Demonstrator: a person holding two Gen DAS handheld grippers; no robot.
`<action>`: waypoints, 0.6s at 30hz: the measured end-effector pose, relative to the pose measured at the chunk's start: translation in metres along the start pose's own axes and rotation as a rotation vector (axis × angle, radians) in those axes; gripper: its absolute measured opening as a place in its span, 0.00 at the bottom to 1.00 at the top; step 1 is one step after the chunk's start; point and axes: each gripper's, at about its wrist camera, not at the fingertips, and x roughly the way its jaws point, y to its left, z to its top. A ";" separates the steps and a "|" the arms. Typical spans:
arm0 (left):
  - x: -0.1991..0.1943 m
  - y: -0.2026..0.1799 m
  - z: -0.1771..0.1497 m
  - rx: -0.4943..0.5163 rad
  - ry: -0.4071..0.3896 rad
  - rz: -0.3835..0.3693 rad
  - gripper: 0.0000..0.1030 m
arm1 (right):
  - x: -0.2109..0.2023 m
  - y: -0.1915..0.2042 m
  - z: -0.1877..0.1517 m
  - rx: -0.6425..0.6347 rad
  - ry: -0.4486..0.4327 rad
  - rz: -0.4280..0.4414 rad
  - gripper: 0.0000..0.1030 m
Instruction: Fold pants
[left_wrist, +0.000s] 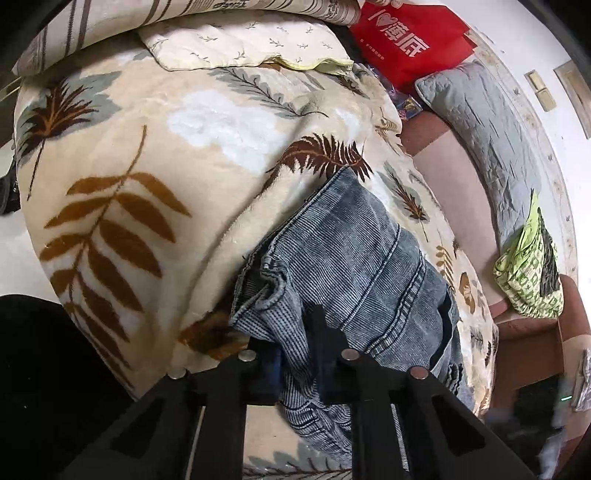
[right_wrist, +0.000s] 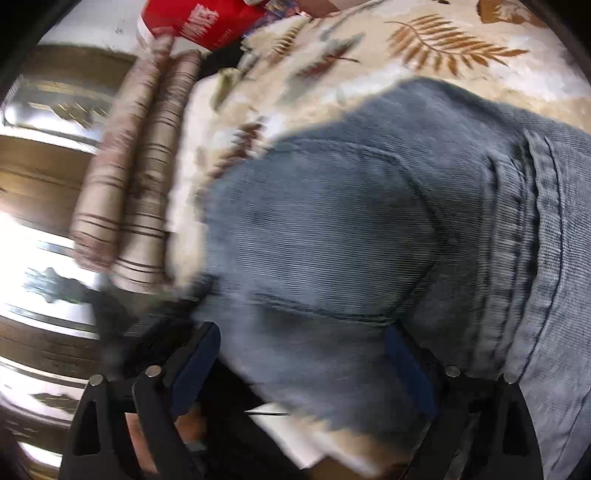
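Between the black fingers of our left gripper (left_wrist: 295, 347) a bunched edge of the blue-grey jeans (left_wrist: 354, 266) is pinched, the 2 jaws drawn close together on the denim near what looks like a pocket seam, though the pad faces themselves are hidden by the cloth. Our right gripper (right_wrist: 303, 365) stands with its blue-padded fingers (right_wrist: 192, 369) wide apart, one at each side of a swell of the same jeans (right_wrist: 332, 229), and we cannot tell whether the pads touch the cloth; that view is blurred. From the left pinch the jeans run away up the picture, crumpled, with stitched seams showing, and lie on a cream fleece blanket (left_wrist: 155, 155) printed with brown, ochre and grey leaves. Beyond the blanket's far edge we see a pale pillow (left_wrist: 240, 40) with small sprigs, a red bag (left_wrist: 402, 40) with white lettering, a grey quilted cushion (left_wrist: 491, 125) and a green patterned bag (left_wrist: 528, 273) on a brown sofa. Beside the jeans in the right view lies a striped beige roll (right_wrist: 136, 177)
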 end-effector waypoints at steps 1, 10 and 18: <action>-0.001 -0.002 -0.001 0.011 -0.005 0.006 0.11 | -0.009 0.007 0.003 -0.024 -0.038 0.007 0.90; -0.002 0.000 -0.002 0.015 -0.017 0.007 0.09 | 0.013 -0.004 0.033 0.016 0.014 0.035 0.91; -0.002 0.001 -0.004 0.039 -0.034 -0.005 0.10 | 0.008 -0.011 0.101 0.130 -0.056 0.283 0.91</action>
